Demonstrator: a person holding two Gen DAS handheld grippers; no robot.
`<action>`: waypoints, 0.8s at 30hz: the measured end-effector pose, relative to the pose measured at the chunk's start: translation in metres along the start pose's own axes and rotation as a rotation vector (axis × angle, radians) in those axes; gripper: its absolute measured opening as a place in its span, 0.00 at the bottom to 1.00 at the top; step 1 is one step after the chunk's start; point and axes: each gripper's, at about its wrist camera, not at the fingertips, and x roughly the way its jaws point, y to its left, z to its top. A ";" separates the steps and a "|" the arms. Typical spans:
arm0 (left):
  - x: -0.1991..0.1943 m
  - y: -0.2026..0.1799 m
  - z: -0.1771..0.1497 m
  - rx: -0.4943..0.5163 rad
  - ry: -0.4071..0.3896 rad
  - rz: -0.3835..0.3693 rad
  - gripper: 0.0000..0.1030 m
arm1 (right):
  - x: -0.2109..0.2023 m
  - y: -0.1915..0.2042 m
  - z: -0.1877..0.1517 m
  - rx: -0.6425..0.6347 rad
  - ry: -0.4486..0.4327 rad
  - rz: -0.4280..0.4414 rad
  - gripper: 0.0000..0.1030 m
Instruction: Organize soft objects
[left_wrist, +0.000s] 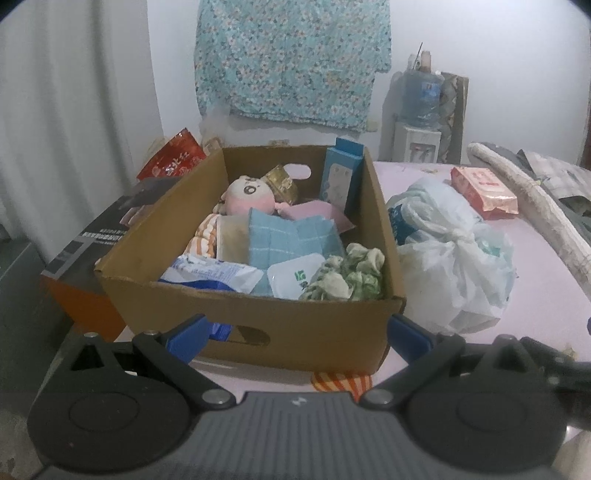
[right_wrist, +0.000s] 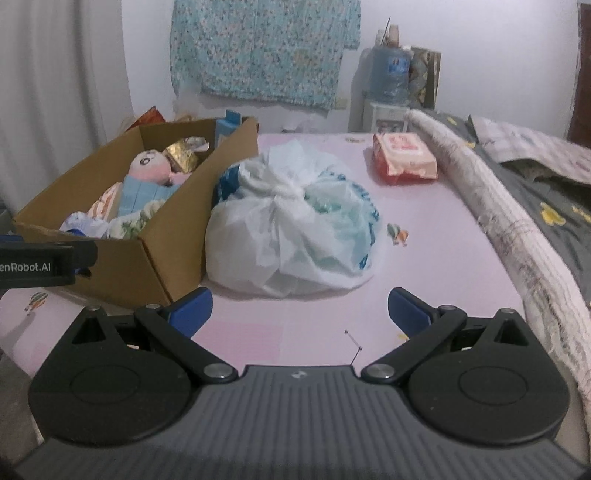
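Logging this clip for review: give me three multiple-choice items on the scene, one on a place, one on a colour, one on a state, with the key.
1. Where is the tied plastic bag?
A. inside the cardboard box
B. on the pink sheet beside the cardboard box
C. on the water dispenser

2. What colour is the folded checked cloth in the box?
A. light blue
B. red
C. black

3. How does the right gripper stand?
A. shut on the bag
B. shut on nothing
C. open, holding nothing

Key: 1 B, it rests against the box's outer wall. 2 A, pale blue squares show. 3 C, its fingers are spread over bare sheet.
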 end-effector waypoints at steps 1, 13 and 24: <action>0.000 0.000 0.000 -0.002 0.007 0.003 1.00 | 0.001 0.000 -0.001 0.004 0.010 0.007 0.99; 0.001 0.011 0.000 -0.029 0.068 0.053 1.00 | 0.008 0.007 0.007 -0.014 0.045 0.047 0.99; 0.010 0.018 0.004 -0.042 0.093 0.066 1.00 | 0.023 0.013 0.018 -0.041 0.057 0.040 0.99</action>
